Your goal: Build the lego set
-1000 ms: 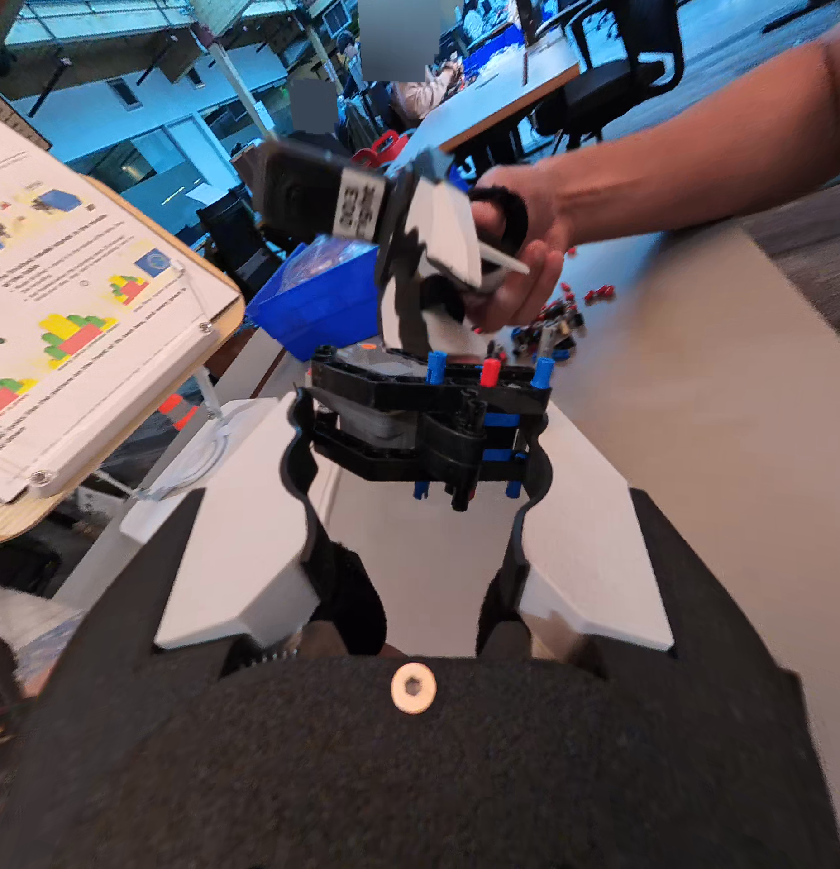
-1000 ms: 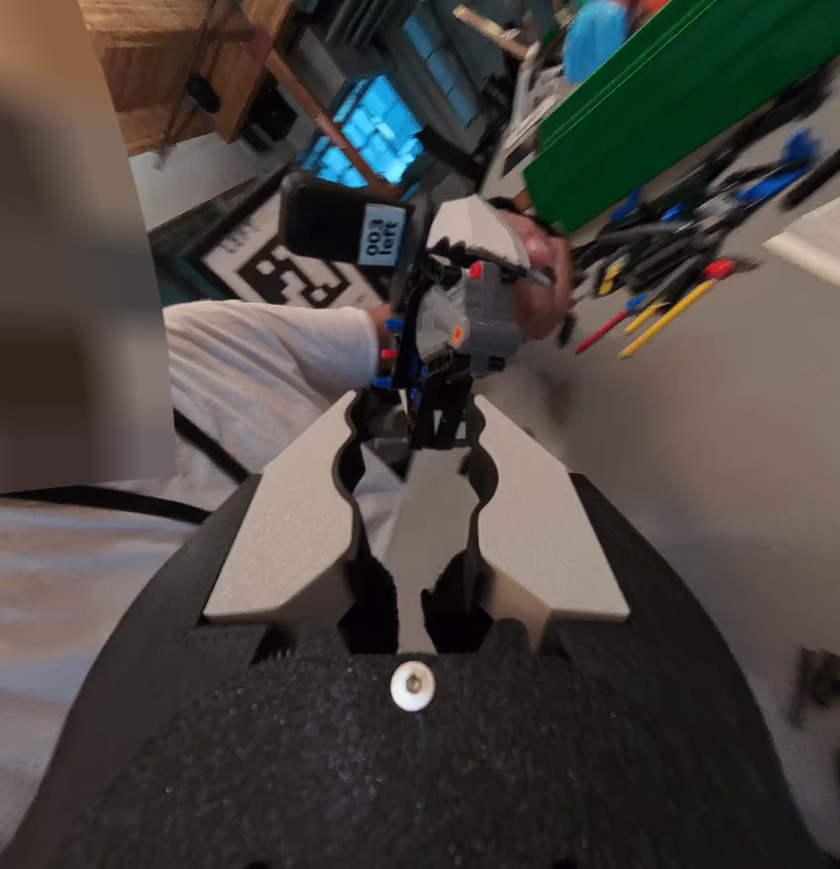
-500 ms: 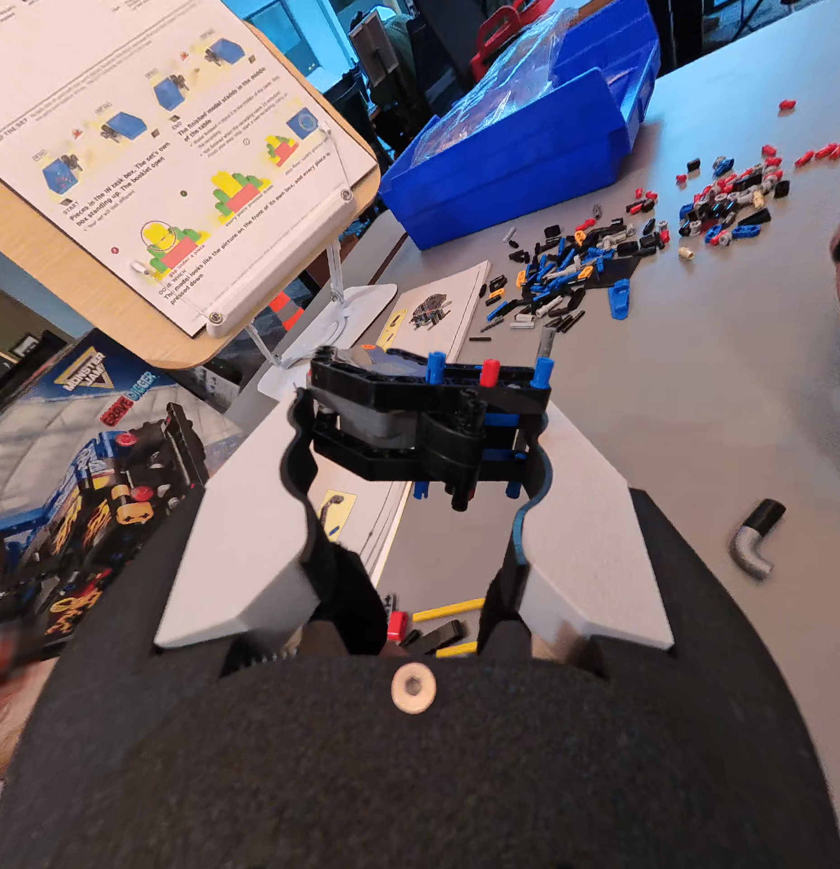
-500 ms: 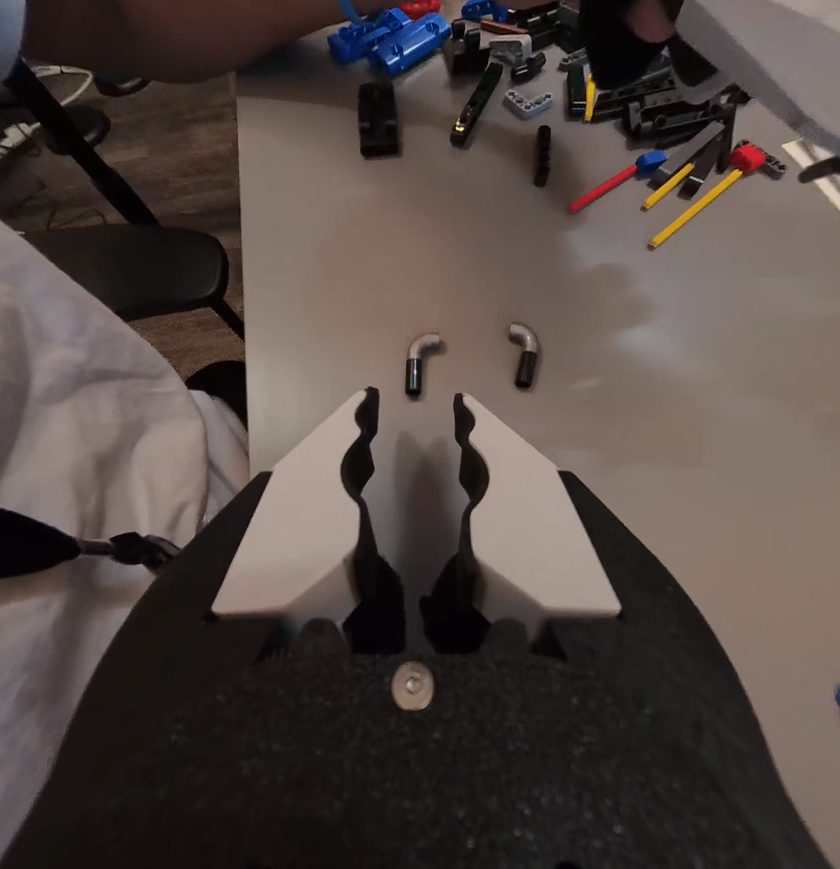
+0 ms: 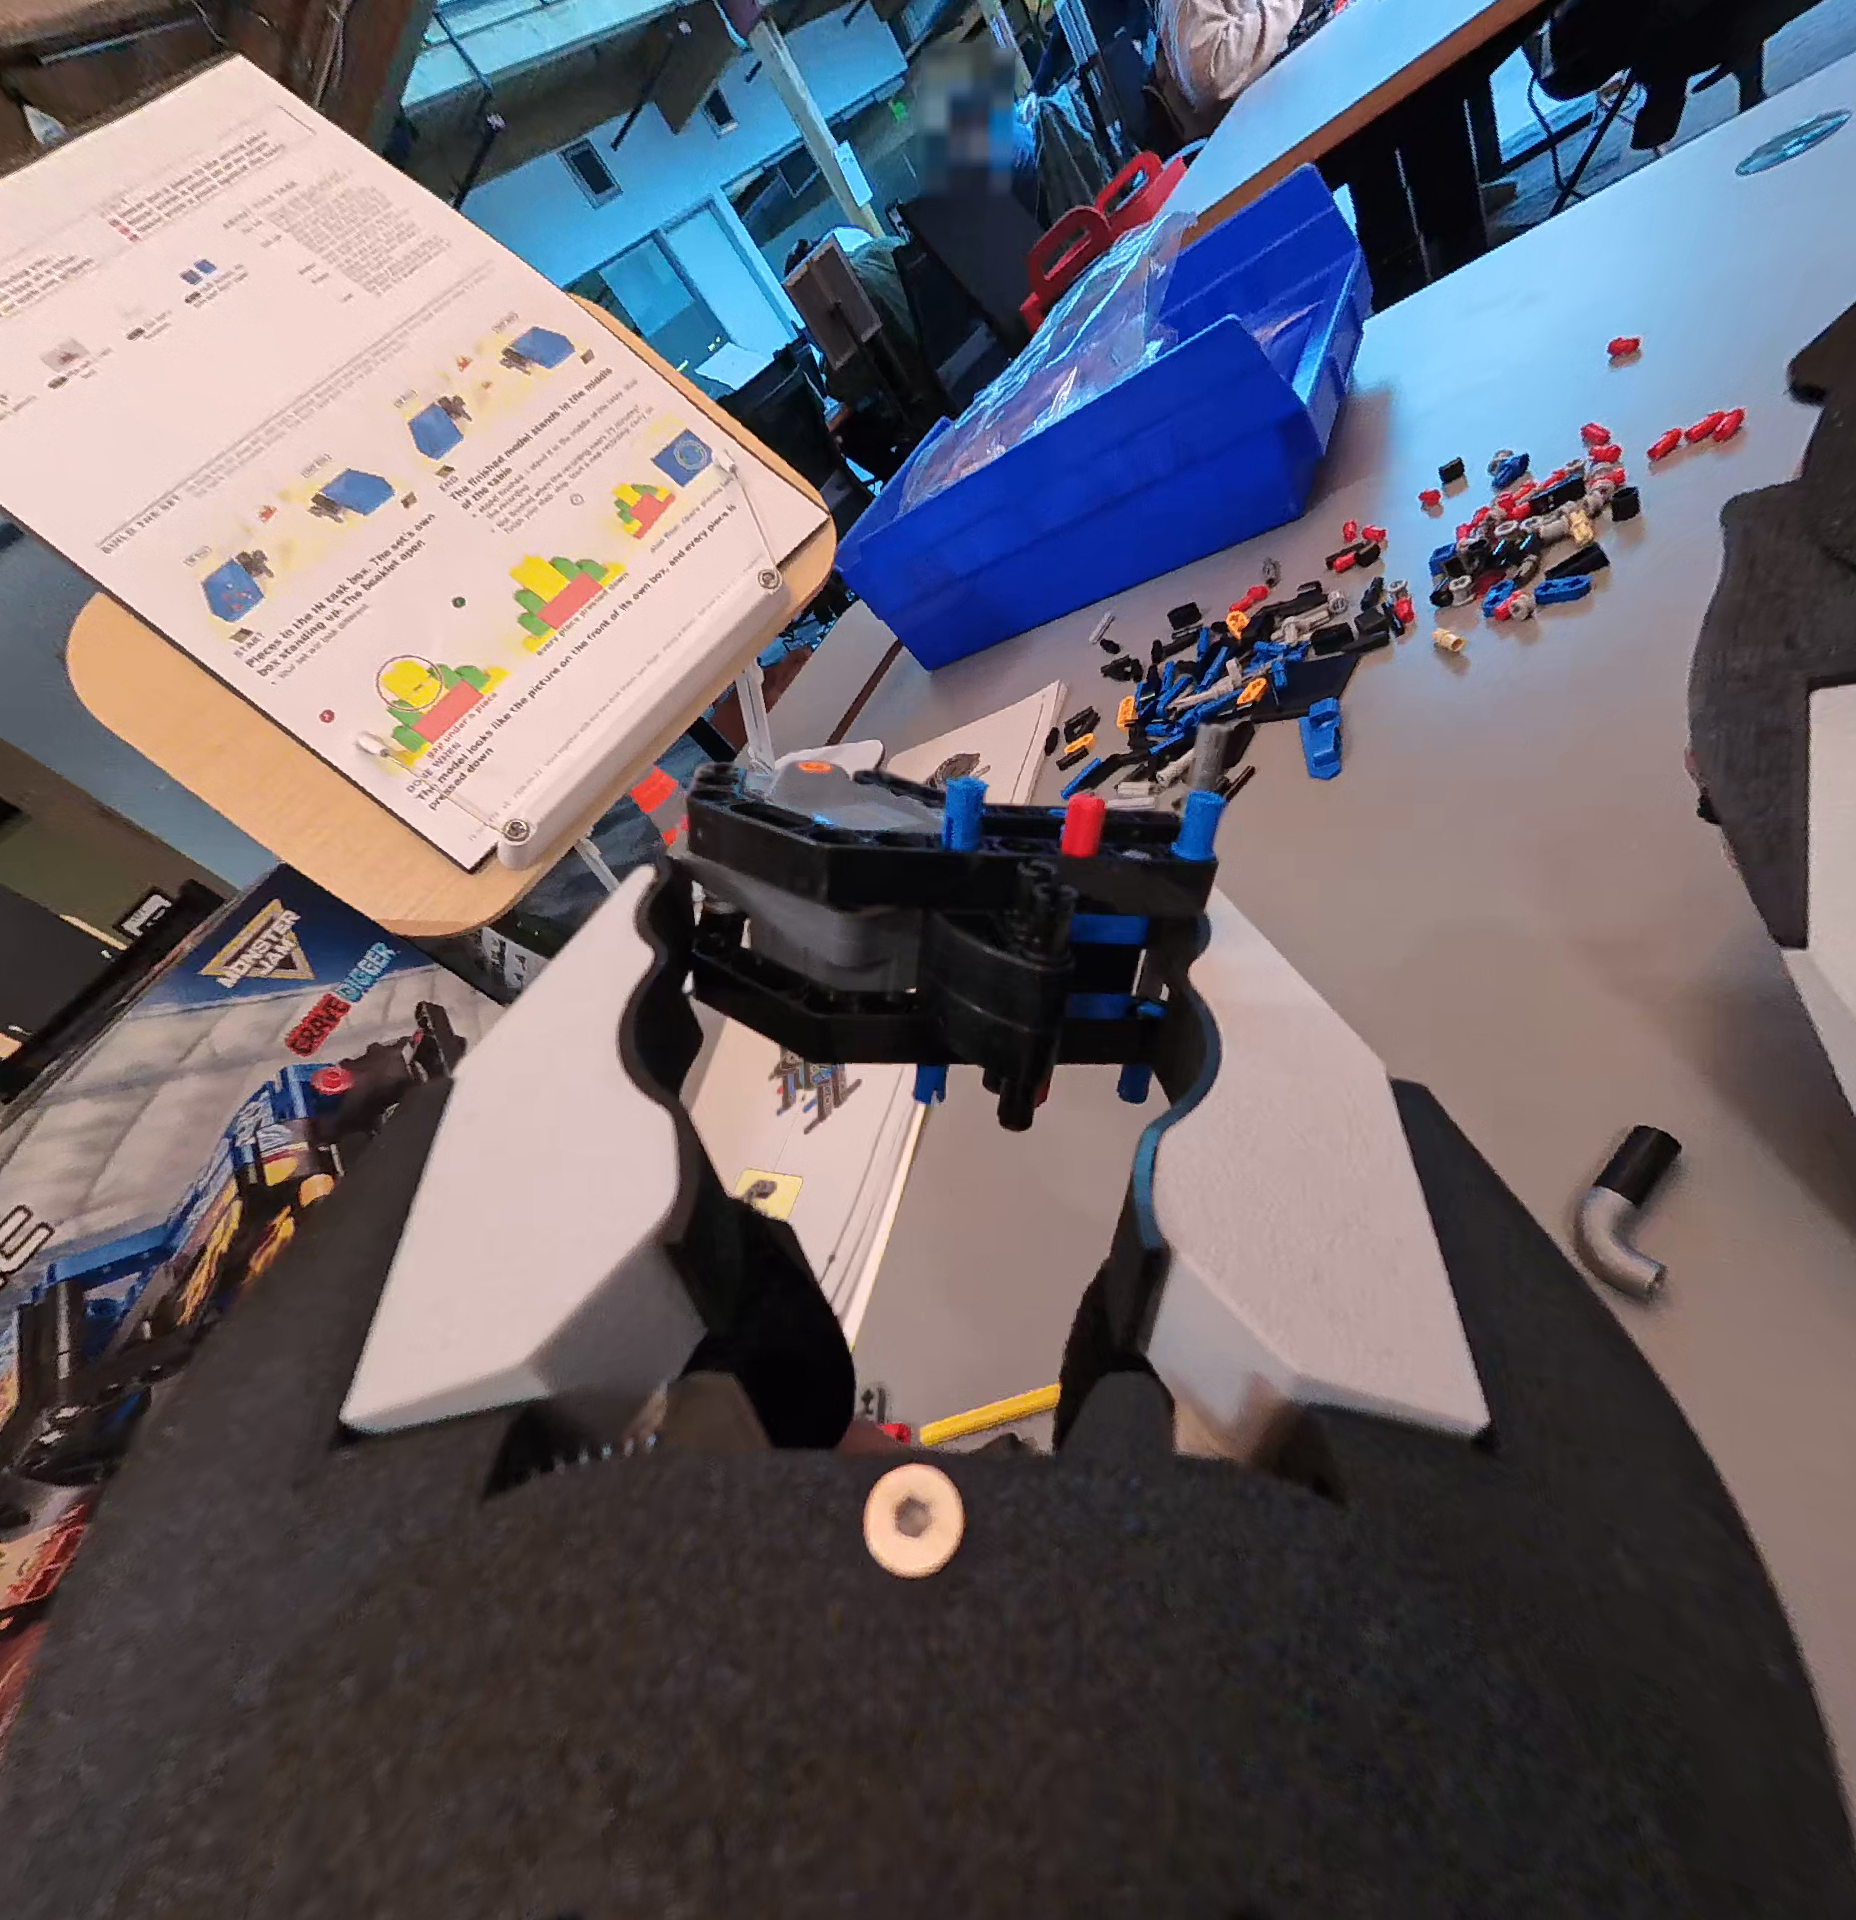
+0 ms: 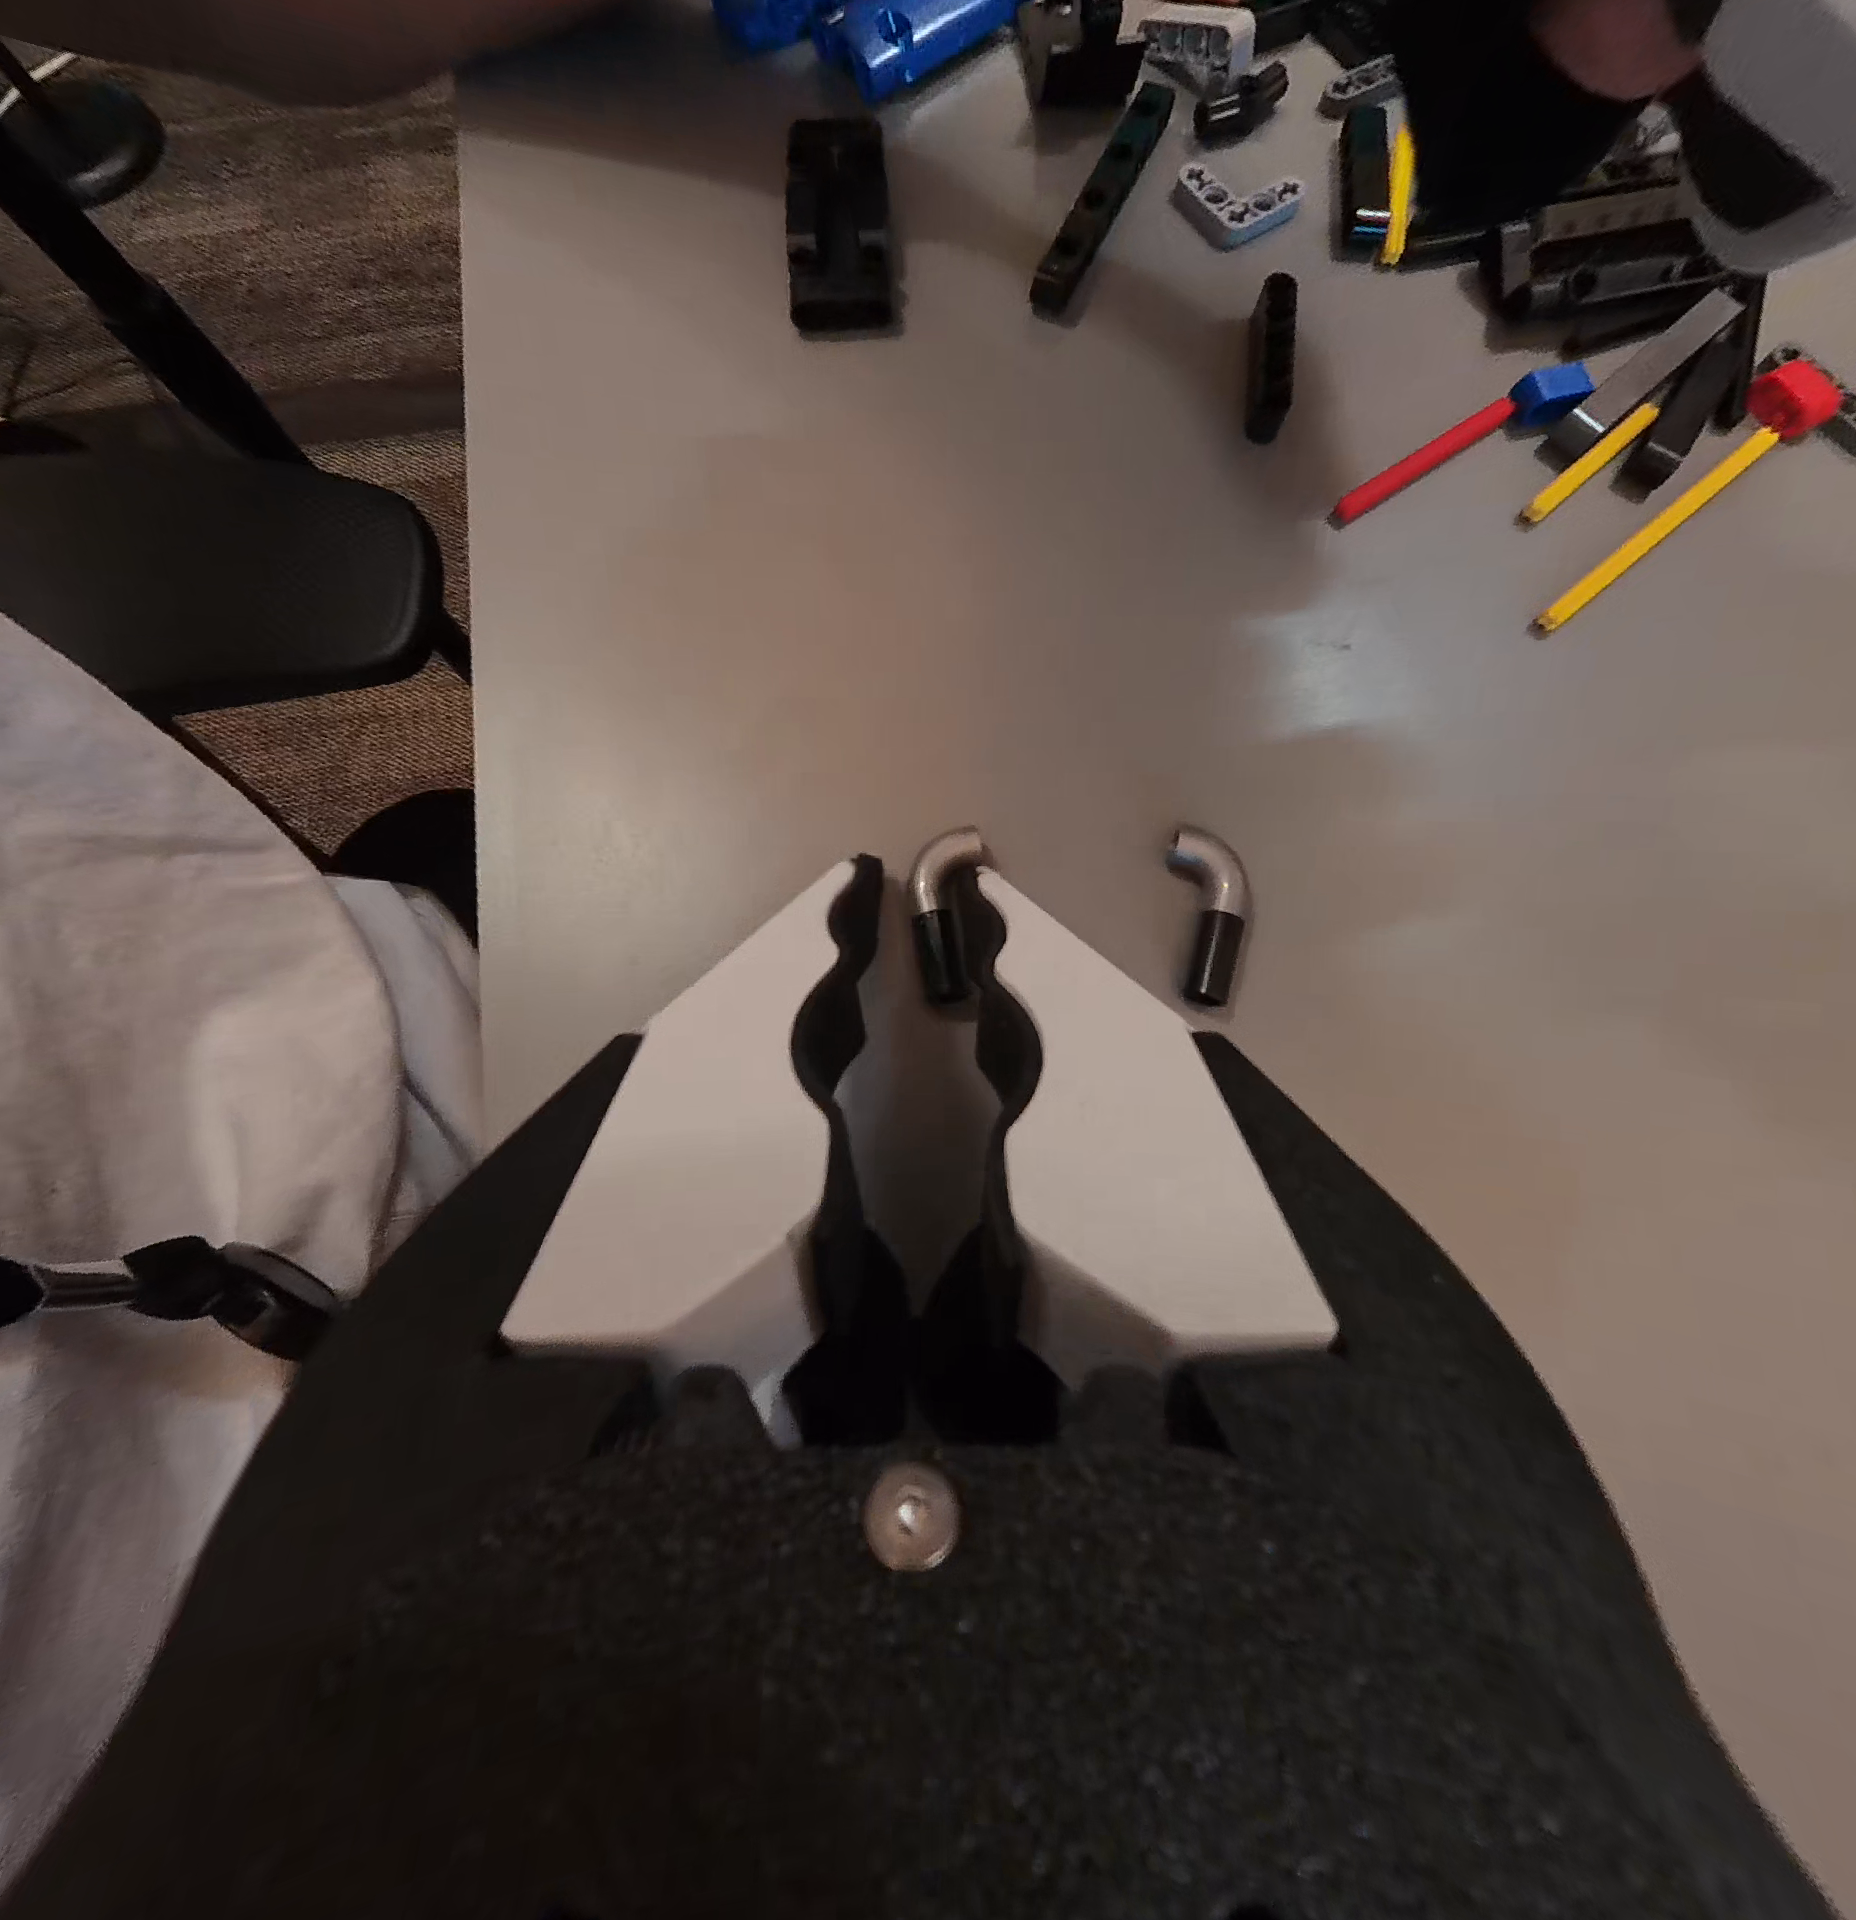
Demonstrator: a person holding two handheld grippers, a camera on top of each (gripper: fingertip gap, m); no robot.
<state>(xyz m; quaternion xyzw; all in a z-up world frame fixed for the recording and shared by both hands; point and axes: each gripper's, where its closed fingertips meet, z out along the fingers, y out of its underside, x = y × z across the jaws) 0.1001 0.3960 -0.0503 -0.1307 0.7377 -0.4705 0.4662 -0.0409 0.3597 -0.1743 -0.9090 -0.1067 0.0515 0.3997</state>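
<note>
Meanwhile, left tool (image 5: 924,977) grips lego assembly (image 5: 934,914) (aloft).

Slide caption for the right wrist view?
Right gripper, open, straddles one of two bent pipe pieces on the grey table.

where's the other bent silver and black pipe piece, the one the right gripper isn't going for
In the right wrist view it lies on the grey table, just right of the right gripper, beside its twin elbow pipe between the fingertips. The spare elbow pipe sits alone, below the yellow axles.
</note>
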